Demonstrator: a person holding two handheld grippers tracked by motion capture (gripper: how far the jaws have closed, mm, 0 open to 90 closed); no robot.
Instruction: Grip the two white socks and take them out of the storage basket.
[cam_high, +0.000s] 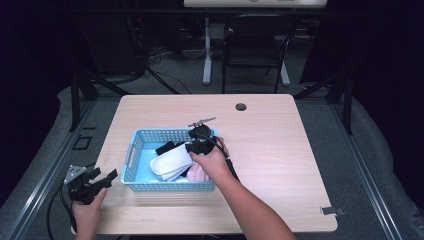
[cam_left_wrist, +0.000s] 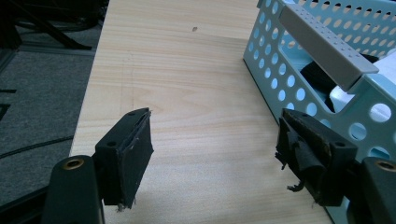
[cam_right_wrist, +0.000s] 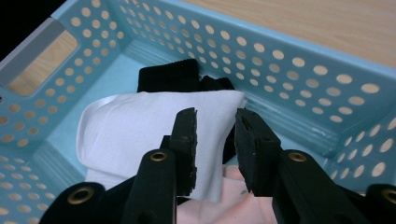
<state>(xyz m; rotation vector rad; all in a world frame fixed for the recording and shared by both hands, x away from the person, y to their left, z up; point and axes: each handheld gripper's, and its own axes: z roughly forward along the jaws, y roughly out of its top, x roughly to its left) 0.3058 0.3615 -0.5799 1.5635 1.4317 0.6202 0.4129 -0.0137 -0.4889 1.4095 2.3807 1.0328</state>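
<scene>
A light-blue rectangular plastic basket (cam_high: 137, 150) with walls perforated by round holes and a grey strip along one handle cut-out sits left of centre on the pale wood-grain tabletop (cam_high: 270, 150). Inside the basket lie soft fabrics: a smooth white folded cloth (cam_right_wrist: 140, 121) across the middle, a black ribbed knit piece (cam_right_wrist: 168, 77) against the basket's far wall, and a pale pink cloth (cam_right_wrist: 224, 196) at the basket's near right corner.

The right gripper (cam_right_wrist: 215, 140) hangs inside the basket above the white cloth, near its right edge; its black jaws, with worn, frayed pads, stand slightly parted with the cloth showing in the narrow gap, and no pinch is visible. The left gripper (cam_left_wrist: 212, 154) rests low off the basket's left side, jaws spread wide over bare wood, the right-hand jaw just beside the basket's wall.

The tabletop has rounded corners and a small round grommet hole (cam_high: 241, 106) beyond the basket. Right of the basket the wood is open to the edge. Grey carpet, a black chair (cam_high: 255, 50) and loose cables lie behind, in a dark room.
</scene>
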